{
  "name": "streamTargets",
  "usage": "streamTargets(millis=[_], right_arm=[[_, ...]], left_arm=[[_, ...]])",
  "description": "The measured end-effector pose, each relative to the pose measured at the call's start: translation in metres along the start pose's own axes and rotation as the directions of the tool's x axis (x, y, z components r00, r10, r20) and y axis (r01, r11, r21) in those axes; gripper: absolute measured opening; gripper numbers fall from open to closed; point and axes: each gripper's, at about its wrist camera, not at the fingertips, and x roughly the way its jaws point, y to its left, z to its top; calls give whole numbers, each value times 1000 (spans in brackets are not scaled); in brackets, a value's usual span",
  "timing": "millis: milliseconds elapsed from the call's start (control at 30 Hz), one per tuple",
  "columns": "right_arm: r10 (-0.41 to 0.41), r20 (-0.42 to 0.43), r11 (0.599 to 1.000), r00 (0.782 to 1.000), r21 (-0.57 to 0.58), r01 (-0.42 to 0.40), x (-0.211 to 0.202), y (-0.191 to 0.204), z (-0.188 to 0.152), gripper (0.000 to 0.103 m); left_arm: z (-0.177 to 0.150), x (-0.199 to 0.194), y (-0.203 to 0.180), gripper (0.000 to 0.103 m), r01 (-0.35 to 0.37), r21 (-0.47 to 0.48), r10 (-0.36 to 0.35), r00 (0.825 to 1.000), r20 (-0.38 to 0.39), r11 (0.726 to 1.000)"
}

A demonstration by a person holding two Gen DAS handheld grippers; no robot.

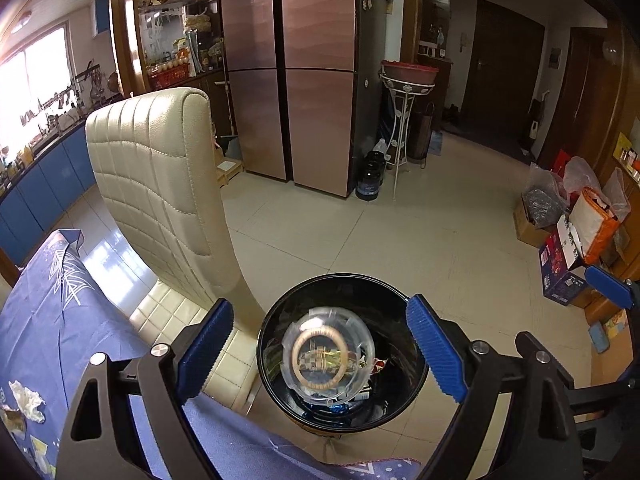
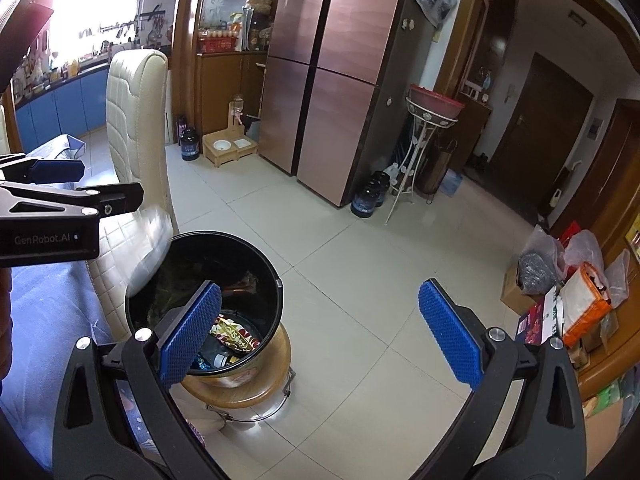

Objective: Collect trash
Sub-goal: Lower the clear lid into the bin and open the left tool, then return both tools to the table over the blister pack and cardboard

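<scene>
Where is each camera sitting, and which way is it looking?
Left wrist: sits on the left gripper, looking down between its open jaws at a clear plastic cup dropping into the black trash bin; the right gripper's blue pad shows at the right edge.
Right wrist: sits on the right gripper, looking down at the bin on a wooden stool; the left gripper shows at the left edge.
Shared: bin, cream chair, fridge.
</scene>
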Motion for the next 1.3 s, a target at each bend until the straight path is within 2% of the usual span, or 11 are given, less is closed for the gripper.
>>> streamTargets(millis=[133,400,733,1033,1300], right_arm=[[10,8,1000,1000,-9,-10,-2,2,0,98],[17,16,1000,1000,-22,-16,-5,8,4,98],[47,36,998,998,-48,-45,-12,23,12,98],[134,65,983,989,-136,-124,-21,74,27,98],[273,63,937,960,-243,-251,-28,147,32,98]], left_arm=[[-1,-6,-3,93,0,17,0,1000,23,1000],[-1,-8,0,93,-12,8,12,1000,15,1000],[-7,-23,19,93,-52,-10,52,998,27,999],[-23,-48,70,93,-122,-97,126,991,37,988],[-63,-76,136,93,-244,-209,247,969,-12,947]])
